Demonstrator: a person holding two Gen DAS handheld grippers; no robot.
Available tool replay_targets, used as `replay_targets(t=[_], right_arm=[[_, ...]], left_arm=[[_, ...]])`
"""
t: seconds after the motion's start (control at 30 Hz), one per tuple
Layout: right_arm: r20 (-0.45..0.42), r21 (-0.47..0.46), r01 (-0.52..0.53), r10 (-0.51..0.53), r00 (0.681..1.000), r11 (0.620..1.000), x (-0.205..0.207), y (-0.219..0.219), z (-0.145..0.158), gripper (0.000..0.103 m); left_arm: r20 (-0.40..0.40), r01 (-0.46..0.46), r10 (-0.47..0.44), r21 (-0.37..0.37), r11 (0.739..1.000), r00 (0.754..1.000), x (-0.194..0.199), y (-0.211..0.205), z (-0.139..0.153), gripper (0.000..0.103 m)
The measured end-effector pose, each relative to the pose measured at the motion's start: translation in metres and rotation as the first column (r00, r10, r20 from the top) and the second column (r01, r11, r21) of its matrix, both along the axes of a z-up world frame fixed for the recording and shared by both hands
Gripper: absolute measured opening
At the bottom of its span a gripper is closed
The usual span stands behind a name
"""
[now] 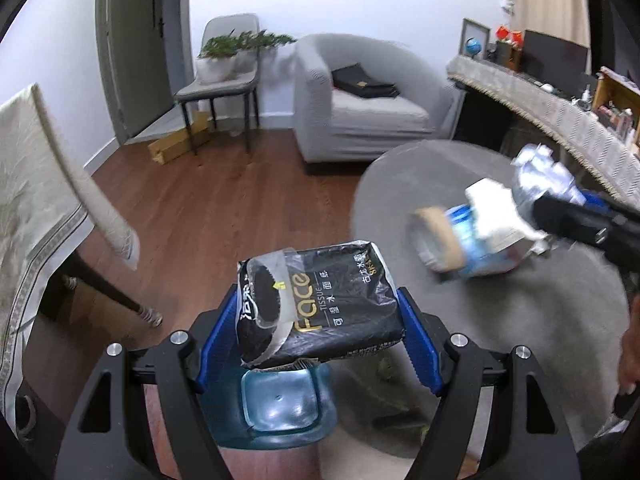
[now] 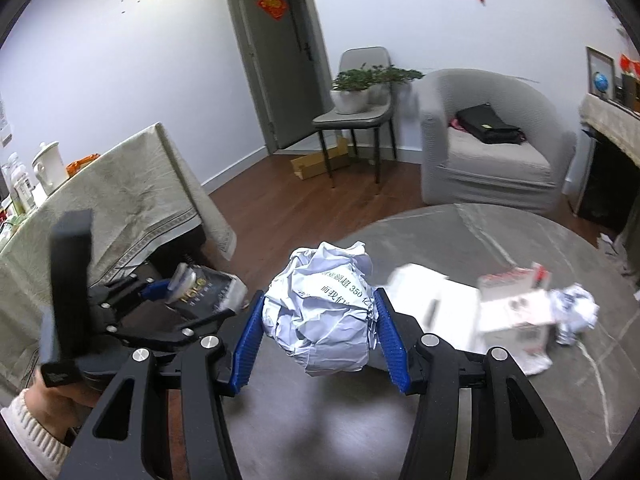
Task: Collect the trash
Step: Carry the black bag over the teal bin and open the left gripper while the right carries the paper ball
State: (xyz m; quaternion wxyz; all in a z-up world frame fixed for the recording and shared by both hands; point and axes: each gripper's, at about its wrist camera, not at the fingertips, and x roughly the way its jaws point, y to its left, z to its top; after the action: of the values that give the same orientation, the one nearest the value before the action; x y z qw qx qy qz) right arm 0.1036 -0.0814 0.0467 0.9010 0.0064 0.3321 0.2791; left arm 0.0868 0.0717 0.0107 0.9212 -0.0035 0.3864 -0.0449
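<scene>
In the left wrist view, my left gripper [image 1: 318, 308] is shut on a black tissue pack [image 1: 320, 312] printed "Face", with both blue pads pressing its sides. Below the pack sits a blue see-through container [image 1: 280, 412] on the floor. In the right wrist view, my right gripper [image 2: 320, 300] is shut on a crumpled ball of printed paper [image 2: 320, 312]. The left gripper [image 2: 192, 296] and its pack [image 2: 212, 288] appear at the left. On the round grey table [image 2: 460, 232] lie a white box [image 2: 512, 308], white paper [image 2: 420, 288] and another crumpled ball [image 2: 576, 312].
A cloth-covered table [image 2: 120, 200] stands to the left, its corner overhanging the wooden floor. A grey armchair [image 2: 492, 144] with a black bag, a chair with potted plants [image 2: 360, 92] and a door [image 2: 280, 60] stand at the back. A draped desk [image 1: 560, 112] runs along the right.
</scene>
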Motion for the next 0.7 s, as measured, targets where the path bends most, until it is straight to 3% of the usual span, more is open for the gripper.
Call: replay_targets(t=[0.37,0.7], right_arm=[[-0.051,-0.017,-0.080,0.079,0.996,0.997,0.019,0.079,-0.012,0.054],[-0.111,-0.038,-0.133,0.128,0.985,0.990,0.036,0.143,-0.034,0.054]], left_arm=[[-0.100,-0.055,0.053,-0.012,0.998,0.994,0.011,0.063,-0.047,0.077],[-0.245,-0.075,0.065,-0.031,0.997,0.967,0.021,0.093,-0.104,0.078]])
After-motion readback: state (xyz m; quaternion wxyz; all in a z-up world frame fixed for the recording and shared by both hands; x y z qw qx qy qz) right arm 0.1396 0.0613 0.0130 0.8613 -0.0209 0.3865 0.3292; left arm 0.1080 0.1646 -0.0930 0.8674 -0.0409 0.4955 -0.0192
